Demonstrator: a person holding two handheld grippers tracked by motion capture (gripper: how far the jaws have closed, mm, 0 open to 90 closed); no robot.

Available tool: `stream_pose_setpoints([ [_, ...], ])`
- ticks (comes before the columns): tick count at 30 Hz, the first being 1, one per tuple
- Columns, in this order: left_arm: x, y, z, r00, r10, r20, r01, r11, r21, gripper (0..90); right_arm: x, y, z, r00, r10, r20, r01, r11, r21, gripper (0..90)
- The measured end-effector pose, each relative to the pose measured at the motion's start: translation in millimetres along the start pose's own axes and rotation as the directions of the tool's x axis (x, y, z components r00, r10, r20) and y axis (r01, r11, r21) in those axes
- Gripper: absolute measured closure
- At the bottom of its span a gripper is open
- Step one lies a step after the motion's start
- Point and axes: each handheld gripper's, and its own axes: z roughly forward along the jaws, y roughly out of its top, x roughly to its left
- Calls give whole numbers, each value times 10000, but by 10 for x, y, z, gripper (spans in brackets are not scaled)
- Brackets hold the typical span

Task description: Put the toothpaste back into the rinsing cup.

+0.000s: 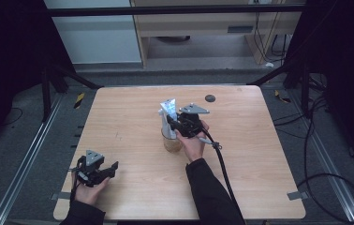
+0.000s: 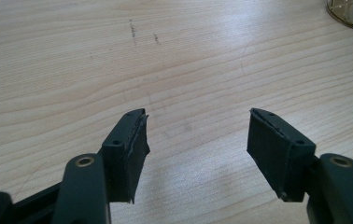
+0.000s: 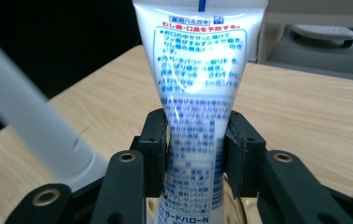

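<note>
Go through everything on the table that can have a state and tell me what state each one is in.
Toothpaste tube: upright, lower end in the cup, flat end up, between the right claw's jaws.
Cup: upright on the table, holding the tube and a white stick-like thing.
Right claw: partly open around the tube; whether the pads press on it I cannot tell.
Left claw: open, empty, over bare table.

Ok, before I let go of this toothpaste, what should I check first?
1. Right gripper pads against both sides of the toothpaste tube: ok.
2. Tube upright, lower end inside the cup rim: ok.
3. Tube's lower end resting on the cup's bottom: cannot tell, hidden.
4. White stick beside the tube clear of the jaws: cannot tell, blurred.
5. Left gripper open, nothing between its jaws, low over the table away from the cup: ok.
</note>
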Motion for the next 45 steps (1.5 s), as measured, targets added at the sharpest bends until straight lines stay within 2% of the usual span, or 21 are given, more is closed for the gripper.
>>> stream_pose_setpoints([
  [6, -6, 1, 1, 10000, 0, -11, 0, 10000, -9, 374, -51, -75, -76, 9996, -222, 181, 204, 9957, 906, 607],
  [10, 0, -3, 7, 10000, 1, -16, -1, 10000, 25, 374, -62, -112, -106, 9990, -439, 44, 429, 9898, 1357, 583],
  [13, -3, -1, 4, 10000, 13, -19, -13, 10000, 6, 374, -64, -103, -155, 9984, -564, 105, 541, 9862, 1566, 573],
  [15, -4, -2, 8, 10000, 7, -13, -7, 10000, 17, 373, -73, -90, -197, 9972, -736, 90, 712, 9845, 1601, 512],
  [17, -7, -3, 7, 10000, 11, -20, -11, 10000, 23, 374, -79, -55, -277, 9966, -808, 140, 783, 9882, 1315, 487],
  [21, -8, -3, 7, 10000, 12, 16, -12, 10000, 39, 372, -102, -19, -459, 9948, -1010, 88, 986, 9842, 1471, 385],
  [24, -2, -5, 16, 10000, -50, 60, 49, 10000, 81, 371, -145, -68, -627, 9970, -768, -116, 777, 9869, 1412, 305],
  [26, 0, -6, 14, 10000, -55, 77, 55, 9999, 88, 371, -184, -114, -738, 9983, -574, -86, 581, 9895, 1326, 251],
  [28, 0, -6, 15, 9999, -58, 103, 57, 9999, 93, 368, -217, -179, -852, 9982, -560, 204, 531, 9907, 1249, 222],
  [33, 2, -10, 26, 9998, -56, 179, 52, 9997, 223, 355, -340, -385, -1081, 9932, -836, 808, 682, 9819, 1766, 145],
  [37, 17, -17, 45, 9996, -94, 261, 84, 9992, 382, 345, -479, -616, -1249, 9900, -791, 1165, 512, 9730, 2249, 126],
  [39, 25, -23, 62, 9995, -108, 295, 93, 9987, 506, 339, -562, -714, -1315, 9877, -628, 1433, 259, 9689, 2462, 125],
  [45, 35, -32, 82, 9994, -16, 343, -7, 9977, 684, 319, -755, -916, -1491, 9727, -754, 2197, 96, 9582, 2861, 115],
])
